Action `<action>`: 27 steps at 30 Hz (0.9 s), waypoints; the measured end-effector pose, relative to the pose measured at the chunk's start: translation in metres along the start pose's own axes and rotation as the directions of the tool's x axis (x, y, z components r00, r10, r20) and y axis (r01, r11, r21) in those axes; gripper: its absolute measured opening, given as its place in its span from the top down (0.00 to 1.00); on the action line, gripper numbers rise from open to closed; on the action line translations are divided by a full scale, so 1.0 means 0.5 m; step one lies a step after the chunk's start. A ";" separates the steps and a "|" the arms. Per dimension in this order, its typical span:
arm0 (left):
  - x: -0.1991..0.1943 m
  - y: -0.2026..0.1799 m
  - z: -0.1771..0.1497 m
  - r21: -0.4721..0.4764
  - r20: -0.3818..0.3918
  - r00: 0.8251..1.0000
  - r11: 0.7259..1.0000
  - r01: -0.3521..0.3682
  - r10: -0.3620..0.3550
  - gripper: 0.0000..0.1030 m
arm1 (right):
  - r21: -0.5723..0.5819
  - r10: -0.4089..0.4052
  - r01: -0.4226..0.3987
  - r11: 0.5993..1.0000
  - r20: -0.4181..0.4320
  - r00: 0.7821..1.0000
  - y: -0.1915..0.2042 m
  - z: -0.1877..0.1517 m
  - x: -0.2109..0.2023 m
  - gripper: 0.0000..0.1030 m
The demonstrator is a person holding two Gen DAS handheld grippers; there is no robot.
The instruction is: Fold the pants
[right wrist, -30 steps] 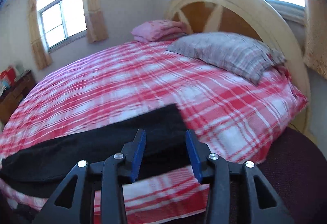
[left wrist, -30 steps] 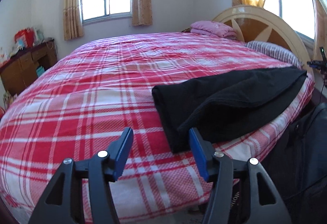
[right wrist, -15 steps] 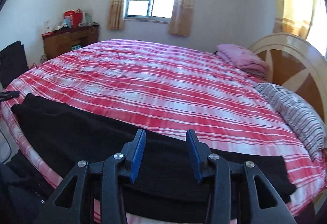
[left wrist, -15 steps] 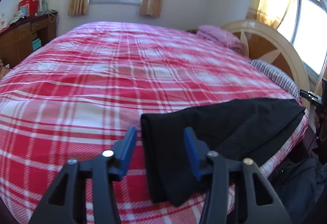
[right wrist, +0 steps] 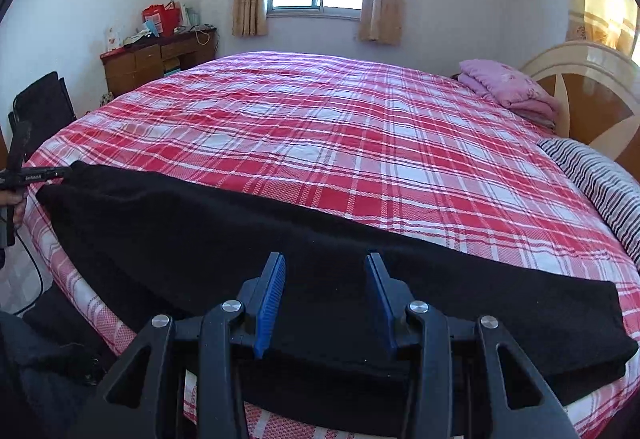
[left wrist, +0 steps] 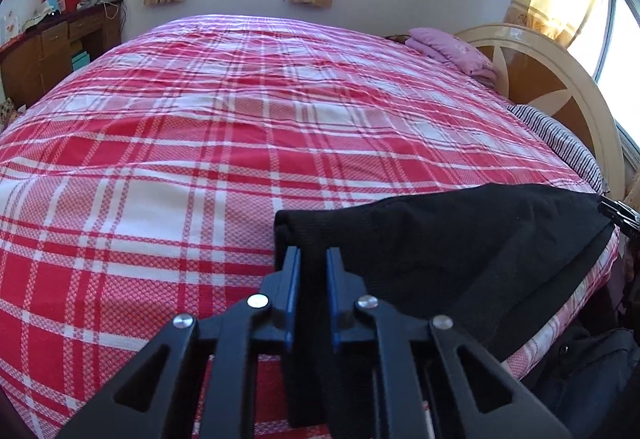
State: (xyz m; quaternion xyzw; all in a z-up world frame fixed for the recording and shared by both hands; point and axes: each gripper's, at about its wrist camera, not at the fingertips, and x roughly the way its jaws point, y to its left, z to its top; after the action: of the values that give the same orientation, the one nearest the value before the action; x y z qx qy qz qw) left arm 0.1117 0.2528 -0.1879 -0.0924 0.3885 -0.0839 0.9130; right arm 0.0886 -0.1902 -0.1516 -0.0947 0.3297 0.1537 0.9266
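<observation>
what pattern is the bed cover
Red, pink and white plaid on the bed cover; the right wrist view shows it best.

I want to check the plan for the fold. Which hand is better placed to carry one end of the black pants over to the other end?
Left. The left gripper has just closed on the end of the black pants, so it can lift now. The right gripper is open over the middle, gripping nothing.

No text can be read with any certainty. A faint pale marking runs along the black bar of the left tongs (right wrist: pixel 40 173) at the near corner of the bed (right wrist: pixel 360 167), too small to make out. The red bags (right wrist: pixel 160 19) on the wooden bench (right wrist: pixel 152 59) beyond the bed show only blurred print.
</observation>
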 end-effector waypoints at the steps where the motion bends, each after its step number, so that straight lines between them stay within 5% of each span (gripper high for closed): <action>1: 0.001 0.001 0.001 -0.005 -0.001 1.000 1.000 0.004 -0.004 0.91 | 0.009 -0.002 0.002 1.000 -0.001 1.000 -0.002 0.000 0.001 0.58; 11: -0.033 0.008 0.064 -0.011 0.096 0.995 1.000 0.025 -0.024 0.93 | 0.034 0.004 -0.003 0.999 -0.027 1.000 -0.001 -0.010 0.019 0.58; 16: 0.019 0.009 0.057 0.060 0.034 0.998 0.997 -0.058 0.056 0.92 | 0.016 0.027 -0.026 1.000 -0.037 0.999 0.014 -0.015 0.024 0.58; 19: 0.031 0.027 0.045 0.021 0.028 0.997 0.997 -0.071 0.071 0.81 | -0.020 0.049 -0.050 0.999 -0.047 0.998 0.033 -0.020 0.025 0.53; 23: -0.011 0.041 0.030 -0.038 0.060 0.994 0.996 -0.084 0.086 0.55 | -0.084 0.094 -0.097 0.992 -0.039 0.995 0.067 -0.029 0.020 0.42; 27: -0.077 0.037 -0.002 -0.016 0.080 0.993 0.996 -0.090 0.091 0.52 | -0.188 0.056 -0.063 0.980 -0.040 0.998 0.103 -0.040 0.022 0.42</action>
State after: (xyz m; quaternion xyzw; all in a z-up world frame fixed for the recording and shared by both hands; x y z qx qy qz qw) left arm 0.0863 0.2795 -0.1661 -0.0836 0.3554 -0.0365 0.9302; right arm 0.0670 -0.1450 -0.1776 -0.1750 0.3325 0.2104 0.9025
